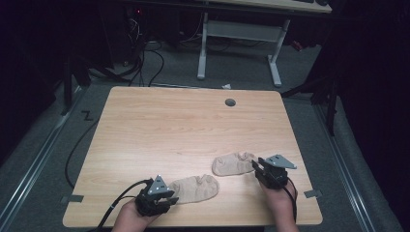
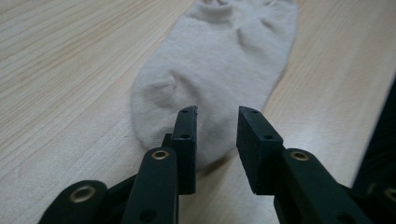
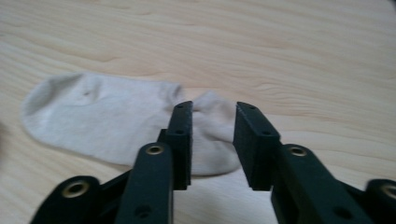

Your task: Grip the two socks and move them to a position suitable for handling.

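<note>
Two beige ankle socks lie flat on the wooden table (image 1: 169,125) near its front edge. The left sock (image 1: 196,187) (image 2: 219,70) stretches away from my left gripper (image 1: 167,197) (image 2: 215,116), whose jaws stand open over the sock's near end. The right sock (image 1: 233,163) (image 3: 107,116) lies a little farther back. My right gripper (image 1: 258,166) (image 3: 212,109) is open too, its jaws straddling that sock's right end. Nothing is held between either pair of jaws.
A round grey grommet (image 1: 230,102) sits near the table's far edge. Beyond the table stand a white desk frame (image 1: 239,34) and cables (image 1: 145,58) on the floor. A black cable (image 1: 118,198) trails from my left gripper.
</note>
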`<state>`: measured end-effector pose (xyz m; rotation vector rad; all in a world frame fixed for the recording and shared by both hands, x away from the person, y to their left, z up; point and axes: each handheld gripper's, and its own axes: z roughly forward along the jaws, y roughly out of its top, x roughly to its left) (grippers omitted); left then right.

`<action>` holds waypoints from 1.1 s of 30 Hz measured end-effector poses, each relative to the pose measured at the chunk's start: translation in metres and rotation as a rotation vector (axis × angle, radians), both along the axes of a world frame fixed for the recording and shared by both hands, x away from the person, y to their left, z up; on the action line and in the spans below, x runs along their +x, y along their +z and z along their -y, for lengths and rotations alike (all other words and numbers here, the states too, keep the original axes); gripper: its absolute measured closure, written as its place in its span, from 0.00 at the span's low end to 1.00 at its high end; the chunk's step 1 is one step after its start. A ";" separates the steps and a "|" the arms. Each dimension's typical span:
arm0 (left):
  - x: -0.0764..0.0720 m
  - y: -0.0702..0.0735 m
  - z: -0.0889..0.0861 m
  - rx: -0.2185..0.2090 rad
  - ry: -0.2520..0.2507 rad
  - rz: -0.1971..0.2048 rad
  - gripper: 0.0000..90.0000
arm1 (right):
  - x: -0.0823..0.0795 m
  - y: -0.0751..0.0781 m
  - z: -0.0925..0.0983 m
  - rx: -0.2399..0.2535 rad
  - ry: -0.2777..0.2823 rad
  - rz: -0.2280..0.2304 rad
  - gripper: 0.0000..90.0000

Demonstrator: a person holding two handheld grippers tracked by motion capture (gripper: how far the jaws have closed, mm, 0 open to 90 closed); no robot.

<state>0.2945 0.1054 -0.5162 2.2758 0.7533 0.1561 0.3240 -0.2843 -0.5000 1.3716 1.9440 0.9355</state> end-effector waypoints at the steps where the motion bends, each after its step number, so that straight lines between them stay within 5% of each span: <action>1: 0.002 -0.001 0.000 0.000 0.010 0.002 0.76 | 0.002 -0.003 -0.004 0.004 0.024 -0.020 0.82; 9: 0.014 -0.005 0.001 0.005 0.035 0.037 0.77 | 0.015 -0.024 -0.040 -0.016 0.153 -0.160 0.88; 16: 0.015 -0.006 0.002 0.006 0.020 0.053 0.77 | 0.026 -0.025 -0.059 -0.031 0.179 -0.159 0.90; 33: 0.014 -0.008 0.012 0.004 -0.026 0.089 0.77 | 0.050 -0.025 -0.129 -0.048 0.350 -0.169 0.90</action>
